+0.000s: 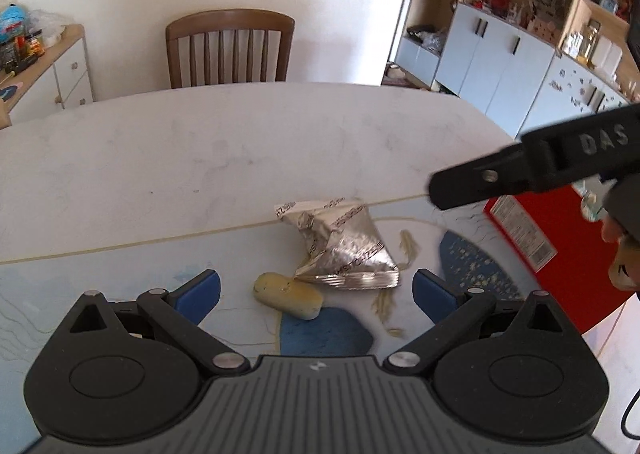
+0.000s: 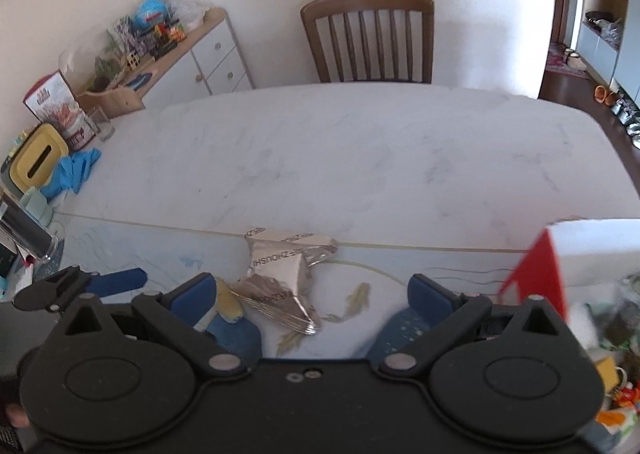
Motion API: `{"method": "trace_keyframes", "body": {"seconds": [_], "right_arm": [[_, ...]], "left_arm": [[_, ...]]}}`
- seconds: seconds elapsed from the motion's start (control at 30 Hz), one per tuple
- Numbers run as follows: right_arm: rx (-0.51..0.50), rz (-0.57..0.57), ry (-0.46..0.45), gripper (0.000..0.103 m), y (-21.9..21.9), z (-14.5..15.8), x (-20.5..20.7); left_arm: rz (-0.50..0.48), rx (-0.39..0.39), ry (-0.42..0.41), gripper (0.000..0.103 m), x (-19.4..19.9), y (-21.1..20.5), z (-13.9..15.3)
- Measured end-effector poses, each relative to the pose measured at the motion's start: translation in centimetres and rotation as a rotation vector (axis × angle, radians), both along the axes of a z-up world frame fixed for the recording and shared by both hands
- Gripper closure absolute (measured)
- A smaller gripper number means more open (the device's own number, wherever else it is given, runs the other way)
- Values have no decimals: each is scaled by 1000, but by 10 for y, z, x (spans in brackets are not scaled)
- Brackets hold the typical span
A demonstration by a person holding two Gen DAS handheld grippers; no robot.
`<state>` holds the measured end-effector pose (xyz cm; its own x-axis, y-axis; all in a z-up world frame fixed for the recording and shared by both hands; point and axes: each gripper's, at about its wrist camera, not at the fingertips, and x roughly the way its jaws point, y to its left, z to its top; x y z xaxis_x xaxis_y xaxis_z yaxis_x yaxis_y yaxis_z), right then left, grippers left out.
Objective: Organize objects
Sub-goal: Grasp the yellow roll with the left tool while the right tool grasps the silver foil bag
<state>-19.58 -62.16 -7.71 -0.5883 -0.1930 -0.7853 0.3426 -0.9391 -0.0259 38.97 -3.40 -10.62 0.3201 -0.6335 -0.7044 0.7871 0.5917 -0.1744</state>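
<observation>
Right now I am hovering both grippers low over the counter (image 1: 240, 158), and neither is carrying anything. My left gripper (image 1: 316, 294) is standing spread wide, with the yellowish snack roll (image 1: 287, 296) lying between its fingers and the crumpled foil wrapper (image 1: 344, 244) touching the roll just beyond. My right gripper (image 2: 308, 296) is also standing spread, facing the wrapper (image 2: 280, 274). I am judging this as the approach to a first pick; the next move is calling for lowering and closing squarely on the roll without dragging the foil. Only the left view is showing the whole roll; the right view is adding a red and white box (image 2: 560, 254) beside the mat, and clutter at the counter's left end.
</observation>
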Motion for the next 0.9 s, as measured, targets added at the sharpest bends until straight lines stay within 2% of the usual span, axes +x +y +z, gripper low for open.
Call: {"method": "trace_keyframes", "body": {"seconds": [0.4, 0.6, 0.9], "right_arm": [[50, -9, -105, 1, -39, -48, -43], [70, -33, -141, 3, -45, -64, -57], [103, -69, -183, 11, -48, -79, -66]], "left_arm": [[-46, 51, -71, 1, 15, -19, -39], [-56, 53, -71, 2, 18, -22, -51], [-74, 77, -94, 24, 12, -23, -60]]}}
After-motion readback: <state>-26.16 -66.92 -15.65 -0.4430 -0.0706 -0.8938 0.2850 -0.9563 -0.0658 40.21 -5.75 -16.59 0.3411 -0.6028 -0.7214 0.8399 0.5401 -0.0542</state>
